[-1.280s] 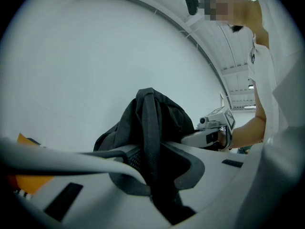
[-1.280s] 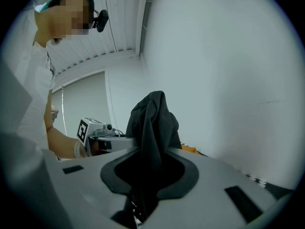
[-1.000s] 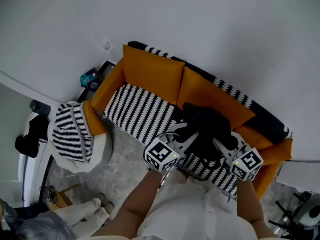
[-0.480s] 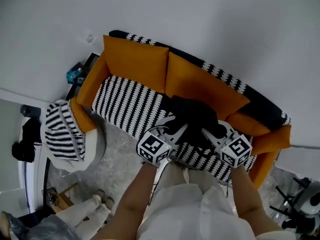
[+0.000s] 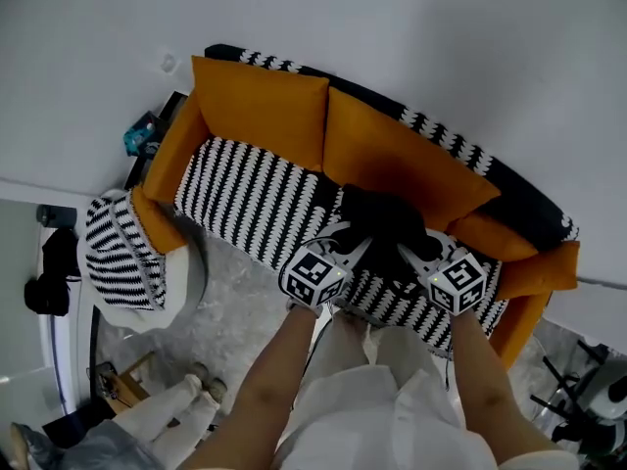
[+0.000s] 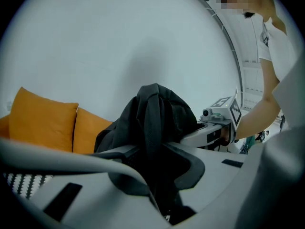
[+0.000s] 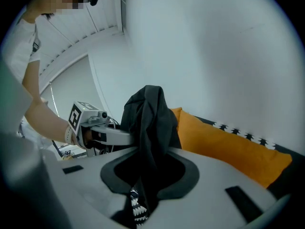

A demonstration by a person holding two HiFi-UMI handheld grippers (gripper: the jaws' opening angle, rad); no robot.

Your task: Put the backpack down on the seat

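Backpack (image 5: 384, 221) now nearer seat (image 5: 245, 199), gripped in left tool (image 6: 159, 165) and right tool (image 7: 148, 171)

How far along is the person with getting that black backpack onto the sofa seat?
Done: the backpack is over the striped seat, in front of the orange cushions. In hand: the left gripper and right gripper each pinch its fabric, holding it bunched upward. Left: lower it fully and let go; whether its bottom already touches the seat isn't clear.
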